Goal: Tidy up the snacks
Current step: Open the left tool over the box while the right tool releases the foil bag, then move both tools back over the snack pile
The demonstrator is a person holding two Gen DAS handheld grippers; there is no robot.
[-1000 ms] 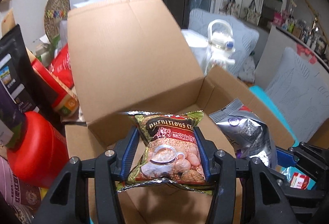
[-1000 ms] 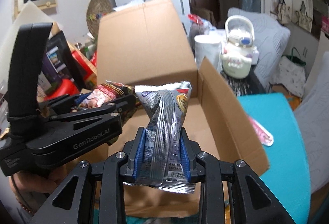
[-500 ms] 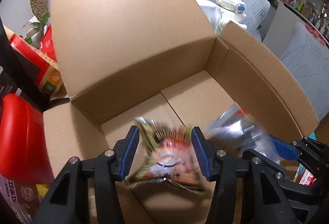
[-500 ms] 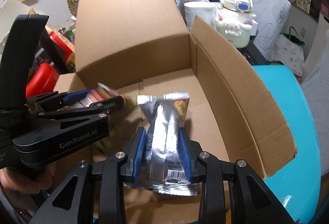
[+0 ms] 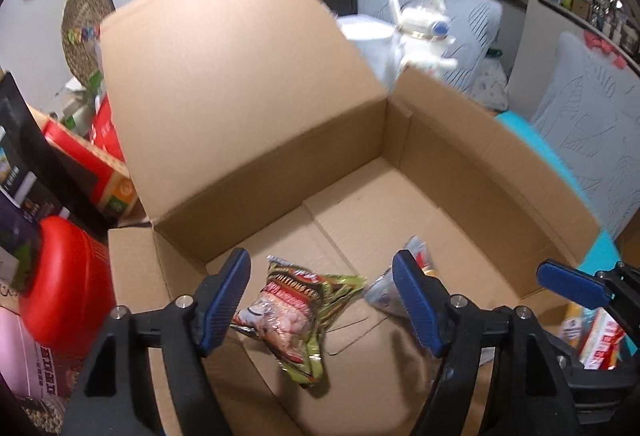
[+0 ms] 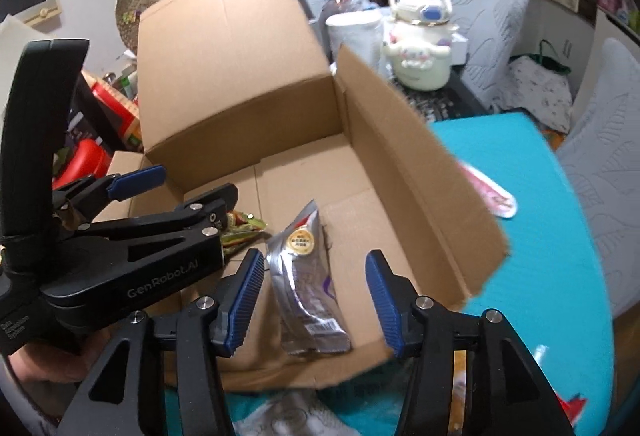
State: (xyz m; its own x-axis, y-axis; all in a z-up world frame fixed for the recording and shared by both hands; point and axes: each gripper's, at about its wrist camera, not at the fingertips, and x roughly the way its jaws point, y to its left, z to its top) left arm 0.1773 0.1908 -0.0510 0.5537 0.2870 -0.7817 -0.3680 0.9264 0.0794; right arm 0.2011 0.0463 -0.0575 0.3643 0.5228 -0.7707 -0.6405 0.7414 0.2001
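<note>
Two snack packets are seen inside the box, with both grippers spread wide above them.

The left gripper point(image 5: 322, 302) is held over the near part of the cardboard box point(image 5: 440, 172), its blue pads wide apart and nothing gripped; the green cereal packet point(image 5: 298, 310) is seen between and below them, on the box floor. The right gripper point(image 6: 316, 300) is likewise spread wide and grips nothing, and the silver packet point(image 6: 306, 280) is seen below it in the box, just beside the cereal packet. The box is set on a teal table point(image 6: 552, 236), with its rear flap raised. A white kettle point(image 6: 420, 48) is seen behind the box, and a red container point(image 5: 64, 280) is seen to its left.
</note>
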